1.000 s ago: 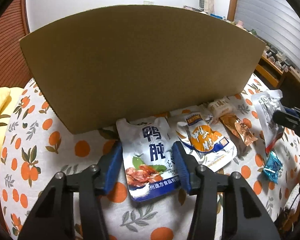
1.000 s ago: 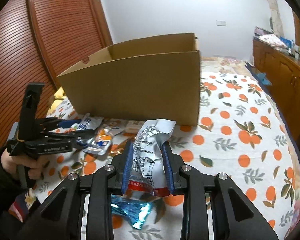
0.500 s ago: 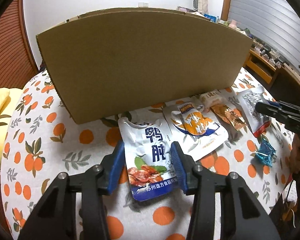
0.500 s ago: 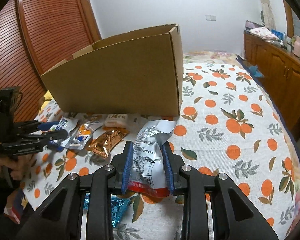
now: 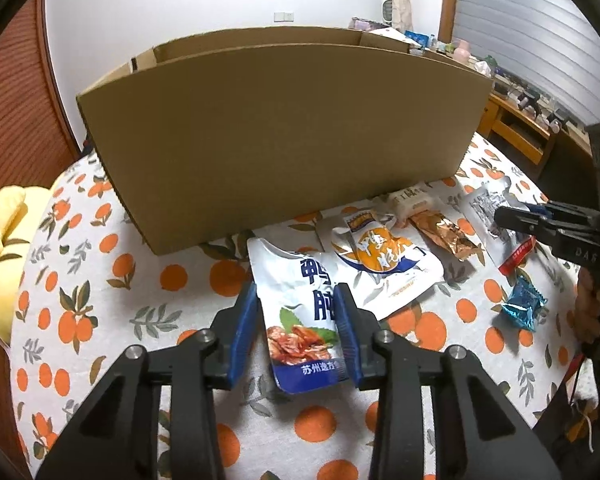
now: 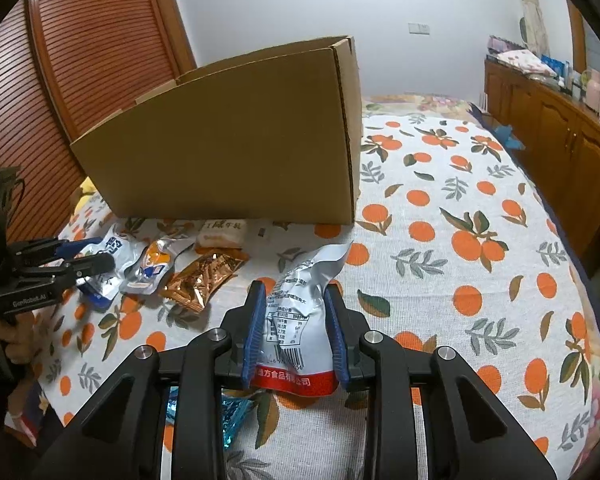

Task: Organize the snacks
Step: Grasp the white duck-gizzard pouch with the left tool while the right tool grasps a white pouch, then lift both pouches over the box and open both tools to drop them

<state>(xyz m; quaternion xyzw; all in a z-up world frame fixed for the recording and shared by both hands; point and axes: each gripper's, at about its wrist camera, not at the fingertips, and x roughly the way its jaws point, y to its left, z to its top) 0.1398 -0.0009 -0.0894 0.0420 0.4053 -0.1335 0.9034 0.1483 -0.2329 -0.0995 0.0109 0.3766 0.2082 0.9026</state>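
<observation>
Left tool (image 5: 296,328) clamped on glossy white foil pouch (image 5: 300,320); right tool (image 6: 294,336) clamped on crinkled silver pouch (image 6: 300,316). Matte cardboard box (image 5: 280,132) interior hidden.

Both hand-held grippers have risen over the last second. The left hand-held gripper (image 5: 296,330) has lifted the white and blue pouch (image 5: 300,312) off the bed (image 5: 100,320), its top end now hanging clear of the orange-print cover, and the open top of the cardboard box (image 5: 276,132) has come into its view. The right hand-held gripper (image 6: 294,334) has raised the silver pouch (image 6: 300,320) above the blue foil candy (image 6: 232,412), and the box now sits further off in its view.
</observation>
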